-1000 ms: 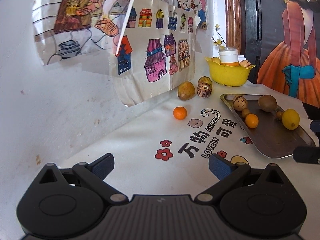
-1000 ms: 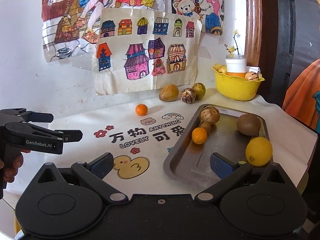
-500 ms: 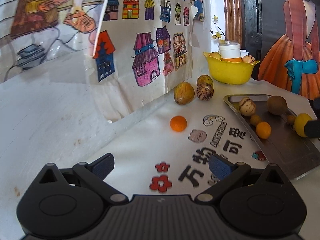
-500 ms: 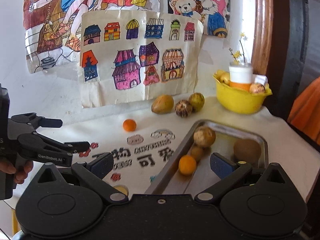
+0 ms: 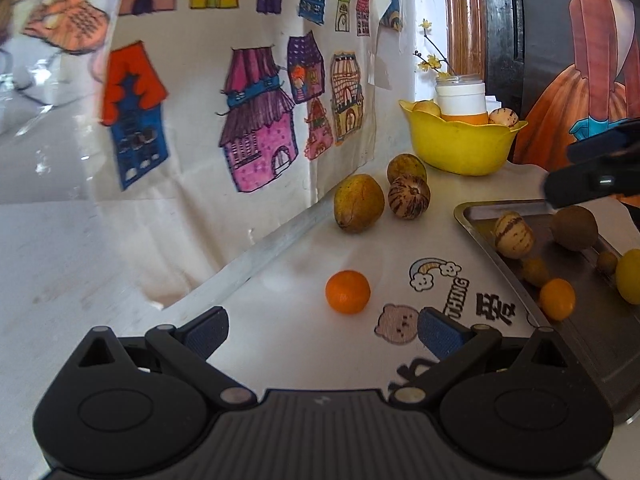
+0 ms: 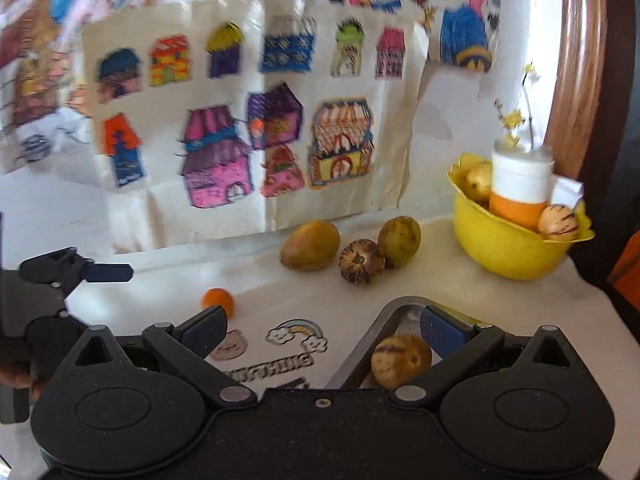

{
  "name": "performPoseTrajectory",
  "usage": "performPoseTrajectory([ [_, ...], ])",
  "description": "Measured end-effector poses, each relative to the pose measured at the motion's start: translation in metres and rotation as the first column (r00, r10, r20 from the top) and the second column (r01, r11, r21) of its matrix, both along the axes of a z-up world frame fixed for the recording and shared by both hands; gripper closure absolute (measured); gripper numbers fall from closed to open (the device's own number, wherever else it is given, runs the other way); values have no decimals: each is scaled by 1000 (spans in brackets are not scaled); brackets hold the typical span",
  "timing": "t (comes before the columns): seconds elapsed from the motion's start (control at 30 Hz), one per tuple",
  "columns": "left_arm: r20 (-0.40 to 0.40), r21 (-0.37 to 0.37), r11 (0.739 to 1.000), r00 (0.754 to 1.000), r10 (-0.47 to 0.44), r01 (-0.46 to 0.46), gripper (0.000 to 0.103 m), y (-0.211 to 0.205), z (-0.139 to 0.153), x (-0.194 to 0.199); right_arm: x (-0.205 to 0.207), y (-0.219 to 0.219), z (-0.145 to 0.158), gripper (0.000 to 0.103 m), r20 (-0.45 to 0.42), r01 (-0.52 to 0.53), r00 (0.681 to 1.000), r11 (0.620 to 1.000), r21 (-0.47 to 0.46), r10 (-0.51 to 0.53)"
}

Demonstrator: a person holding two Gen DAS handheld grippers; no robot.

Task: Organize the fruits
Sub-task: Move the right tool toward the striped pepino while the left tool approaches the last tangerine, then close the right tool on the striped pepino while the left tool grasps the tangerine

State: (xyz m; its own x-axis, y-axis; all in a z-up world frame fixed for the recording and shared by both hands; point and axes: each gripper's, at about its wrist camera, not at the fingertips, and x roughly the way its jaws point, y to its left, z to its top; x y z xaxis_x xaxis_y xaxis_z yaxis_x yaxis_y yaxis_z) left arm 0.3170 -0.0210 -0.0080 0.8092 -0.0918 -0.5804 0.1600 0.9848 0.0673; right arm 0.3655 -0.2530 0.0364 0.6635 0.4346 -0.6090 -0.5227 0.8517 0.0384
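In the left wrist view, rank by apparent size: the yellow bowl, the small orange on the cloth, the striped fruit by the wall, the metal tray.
1. metal tray, nearest and cut off by the frame
2. yellow bowl, farthest
3. striped fruit and small orange: look alike, not ranked; the orange is nearer.

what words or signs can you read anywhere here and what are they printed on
"THING": end of a longer word, on the white printed tablecloth beside the rainbow drawing in the left wrist view.
"爱": black Chinese character on that tablecloth, next to it.
Other characters sit partly behind the left gripper: unreadable.
Right wrist view: the same print is upside down and blurred.
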Motion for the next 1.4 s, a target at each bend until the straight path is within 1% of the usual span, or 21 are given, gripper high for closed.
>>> performPoseTrajectory([
  [0.13, -6, -4, 1000, 1000, -24, 24, 0, -5, -5, 14, 38, 1, -16, 1, -43, 3, 999, 1000, 7, -2],
  [0.23, -19, -10, 999, 999, -37, 37, 0, -7, -10, 22, 64, 7, -29, 1, -76, -9, 997, 1000, -14, 8],
  [0.3, -26, -19, 999, 999, -44, 44, 0, -8, -13, 25, 77, 11, -36, 1, -81, -14, 997, 999, -32, 11],
  [0.47, -47, -50, 998, 998, -50, 48, 1, -6, -20, 33, 100, 27, -48, 2, -61, -54, 997, 995, -88, 49],
  [0.57, -53, -66, 997, 997, -51, 48, 1, -4, -21, 38, 111, 36, -54, 6, -43, -82, 996, 988, -127, 77],
  [0.67, -62, -76, 996, 997, -53, 48, 5, -3, -22, 42, 120, 43, -59, 11, -38, -90, 996, 985, -149, 85],
  [0.87, -74, -107, 993, 996, -58, 50, 17, -1, -24, 47, 138, 53, -71, 21, -50, -88, 996, 980, -180, 80],
  [0.93, -80, -114, 992, 995, -62, 53, 23, 0, -25, 47, 141, 55, -74, 24, -51, -86, 996, 978, -190, 77],
  [0.97, -83, -116, 992, 995, -64, 54, 24, 0, -26, 47, 142, 56, -75, 25, -53, -85, 996, 978, -191, 77],
  [1.03, -89, -121, 991, 994, -66, 55, 30, 0, -27, 48, 146, 57, -77, 28, -60, -85, 995, 978, -192, 75],
  [1.1, -90, -126, 991, 994, -64, 52, 34, 1, -28, 50, 148, 57, -78, 30, -62, -84, 995, 977, -194, 74],
  [1.17, -88, -128, 990, 994, -65, 53, 38, 0, -28, 51, 151, 58, -79, 30, -65, -85, 995, 978, -191, 74],
  [1.27, -89, -135, 989, 994, -69, 57, 49, -2, -28, 52, 152, 59, -78, 32, -64, -90, 995, 978, -189, 79],
  [1.33, -90, -143, 988, 994, -69, 55, 59, -2, -28, 53, 154, 61, -78, 35, -62, -93, 995, 977, -192, 82],
  [1.4, -90, -151, 988, 994, -58, 44, 63, -1, -28, 54, 155, 63, -77, 39, -53, -94, 995, 975, -200, 85],
])
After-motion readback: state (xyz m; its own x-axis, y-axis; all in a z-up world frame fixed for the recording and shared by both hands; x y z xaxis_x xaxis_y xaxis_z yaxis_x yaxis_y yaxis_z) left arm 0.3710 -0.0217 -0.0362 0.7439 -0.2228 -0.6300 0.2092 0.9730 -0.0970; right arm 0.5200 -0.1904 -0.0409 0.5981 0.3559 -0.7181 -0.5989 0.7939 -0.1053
